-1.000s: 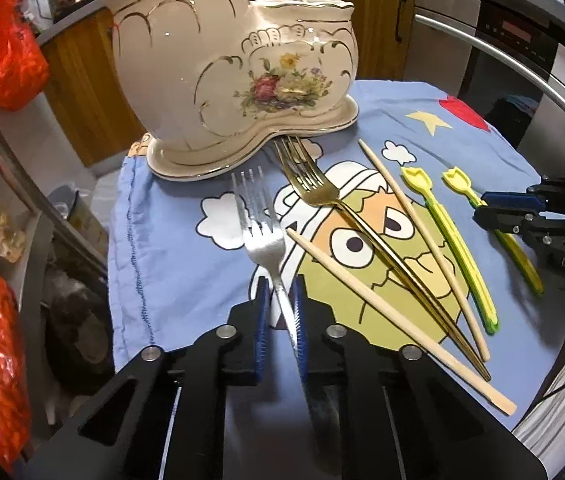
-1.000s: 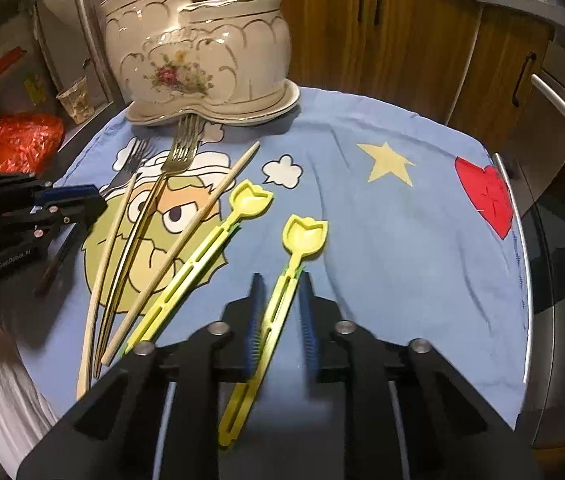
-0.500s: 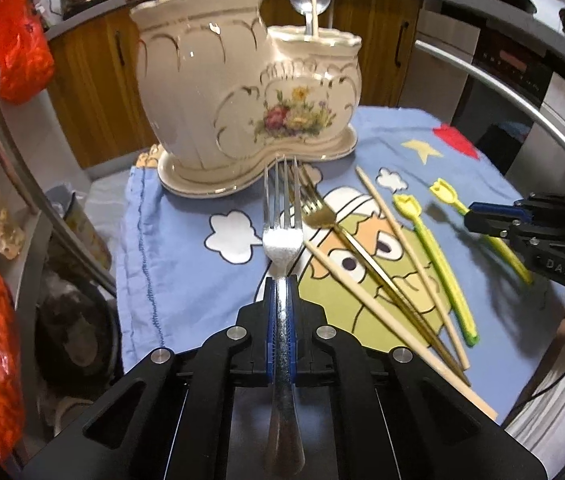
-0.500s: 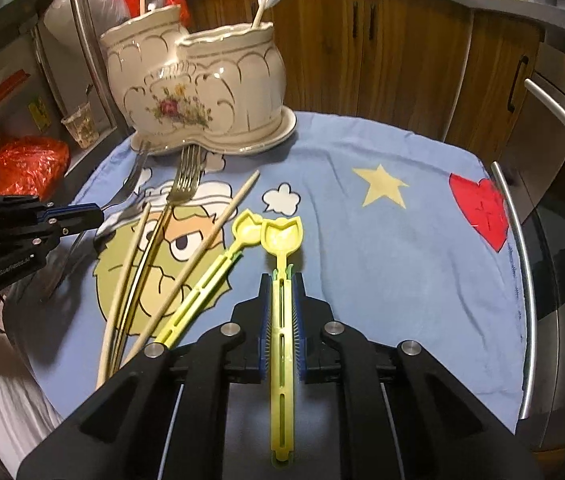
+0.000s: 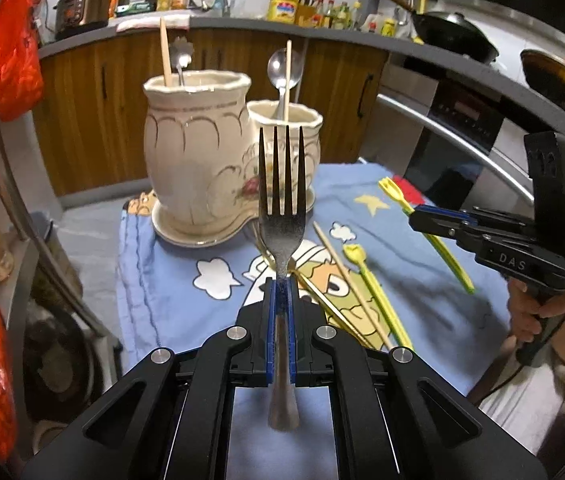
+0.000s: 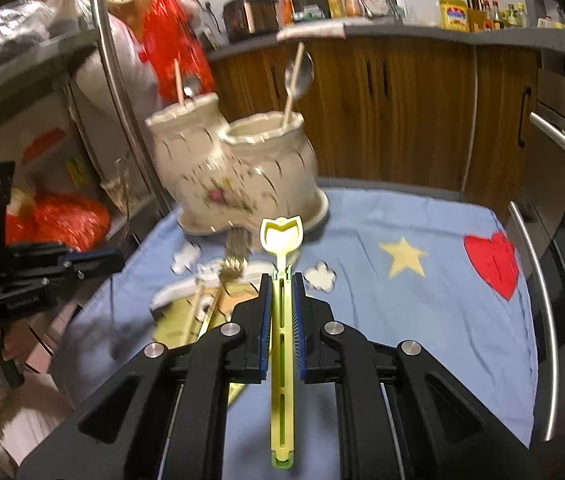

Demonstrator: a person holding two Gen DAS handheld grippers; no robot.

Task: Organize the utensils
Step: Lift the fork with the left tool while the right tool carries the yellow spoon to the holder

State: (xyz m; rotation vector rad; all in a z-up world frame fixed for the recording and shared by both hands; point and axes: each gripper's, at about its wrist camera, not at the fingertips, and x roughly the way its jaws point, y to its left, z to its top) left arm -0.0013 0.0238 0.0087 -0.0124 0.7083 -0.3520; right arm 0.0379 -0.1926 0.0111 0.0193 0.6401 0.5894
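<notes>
Lifting both pieces at once: a second ago the silver fork [image 5: 282,216] and the yellow-green tulip-headed utensil [image 6: 281,280] lay flat on the cartoon-print blue cloth [image 5: 162,280] with the jaws spread around their handles; now each is clamped and raised clear of the cloth. Left gripper [image 5: 281,292] clenched on the fork's neck, tines upright, pointing toward the two-compartment ceramic holder [image 5: 198,160]. Right gripper [image 6: 282,284] clenched on the yellow-green utensil's slotted handle, head forward, aimed at the same holder; right wrist view is motion-blurred, so that hand is likely mid-swing. Holder stands at the far side of the cloth on its saucer-like base; the taller compartment has a chopstick and a small spoon, the lower one a spoon [image 5: 280,70] and a chopstick. Left on the cloth: a gold fork [image 6: 236,258], two loose chopsticks [image 5: 346,276], a second yellow-green utensil [image 5: 370,284]. Judgement: pick-up step done for both; next comes carrying over the rims and dropping handle-down, which means turning each piece over. Fork tines sit close to the lower rim, so risk of clipping the ceramic.
</notes>
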